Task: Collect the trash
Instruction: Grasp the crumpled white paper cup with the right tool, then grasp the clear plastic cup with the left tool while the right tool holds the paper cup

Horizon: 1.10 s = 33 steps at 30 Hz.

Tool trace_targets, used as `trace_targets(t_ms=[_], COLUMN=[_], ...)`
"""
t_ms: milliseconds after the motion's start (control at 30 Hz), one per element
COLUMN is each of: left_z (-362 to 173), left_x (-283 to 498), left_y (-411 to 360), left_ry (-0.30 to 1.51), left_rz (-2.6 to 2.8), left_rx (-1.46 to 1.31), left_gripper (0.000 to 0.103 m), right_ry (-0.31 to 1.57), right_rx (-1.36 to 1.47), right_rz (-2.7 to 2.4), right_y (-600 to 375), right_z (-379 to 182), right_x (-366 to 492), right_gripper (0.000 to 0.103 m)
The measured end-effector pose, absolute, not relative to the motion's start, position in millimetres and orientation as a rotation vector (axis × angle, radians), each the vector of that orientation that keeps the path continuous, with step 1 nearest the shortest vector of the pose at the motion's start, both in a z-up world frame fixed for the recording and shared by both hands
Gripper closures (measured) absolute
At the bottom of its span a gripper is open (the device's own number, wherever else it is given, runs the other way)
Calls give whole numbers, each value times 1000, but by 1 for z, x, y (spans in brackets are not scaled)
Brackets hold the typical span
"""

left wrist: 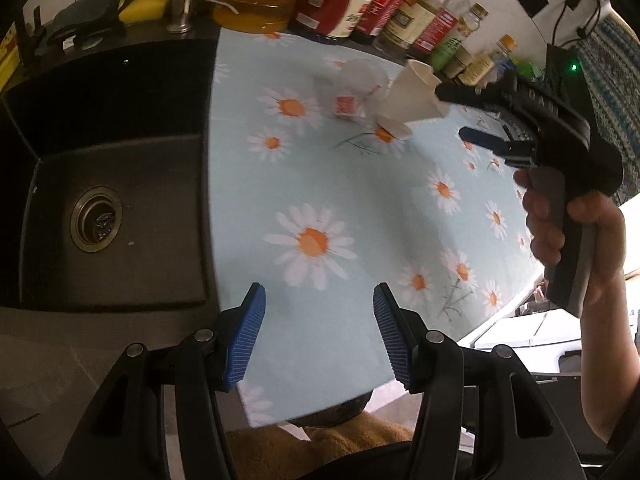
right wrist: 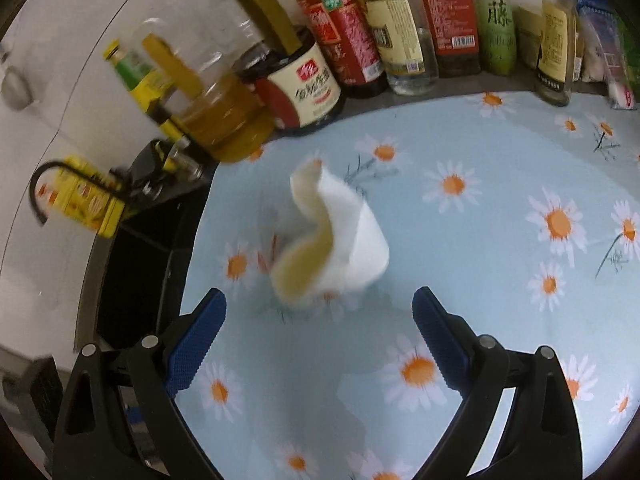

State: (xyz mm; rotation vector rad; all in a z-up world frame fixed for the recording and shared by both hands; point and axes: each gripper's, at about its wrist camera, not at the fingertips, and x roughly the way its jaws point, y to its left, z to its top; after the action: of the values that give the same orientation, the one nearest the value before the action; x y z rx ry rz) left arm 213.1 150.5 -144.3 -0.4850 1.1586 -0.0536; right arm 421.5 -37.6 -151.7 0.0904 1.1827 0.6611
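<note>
A crumpled white paper cup (right wrist: pixel 336 236) is seen just ahead of the right gripper (right wrist: pixel 320 332), whose fingers are spread wide, nothing pinched; it's over the daisy tablecloth (left wrist: pixel 360 208). The left gripper (left wrist: pixel 320 336) is spread too, near the sink (left wrist: pixel 120 184).

A sink (left wrist: pixel 116 184) lies left of the bench (left wrist: pixel 360 208). Condiment bottles (right wrist: pixel 400 32) line the bench's back edge. A crumpled paper cup (right wrist: pixel 332 236) sits mid-bench, beside a clear plastic cup (left wrist: pixel 358 88).
</note>
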Motion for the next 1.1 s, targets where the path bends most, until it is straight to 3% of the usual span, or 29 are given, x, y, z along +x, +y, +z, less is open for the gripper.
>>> trace_targets(t_ms=[200,400,500,567,967,1000,1033,1100], left_z=[-150,-153,-155,-156,-148,-146,-144,-141], left_x=[228,246,253,257,279,281,283,288], left_y=[171,188,193,195,187,185,183,180], left_ry=[1184,1195,1199,1206,1199,1197,1190,1182], left_rz=[-87,-136,-158,-168,-230,-231,-232,-245], left_rx=[-460,-428,-410,-405,-346,-335,-330,-332], left_gripper=[49,49,49,49,48,44,34,32], right_ry=[1212,1264,1300,1314,1275,1269,1261,1242], right_rx=[73,110,131,143,192,199,212,234], right_rz=[547,443,423,422,412,413,417,424], right_y=[-18,-18,-17,-18,-38,-42,-46,-54], right_z=[-165,-178,-185,-187,-164,-160,-157,-150], right_x=[435,443,445,444,430,428,425,420], right_gripper=[10,34,50,69,69,69,69,69])
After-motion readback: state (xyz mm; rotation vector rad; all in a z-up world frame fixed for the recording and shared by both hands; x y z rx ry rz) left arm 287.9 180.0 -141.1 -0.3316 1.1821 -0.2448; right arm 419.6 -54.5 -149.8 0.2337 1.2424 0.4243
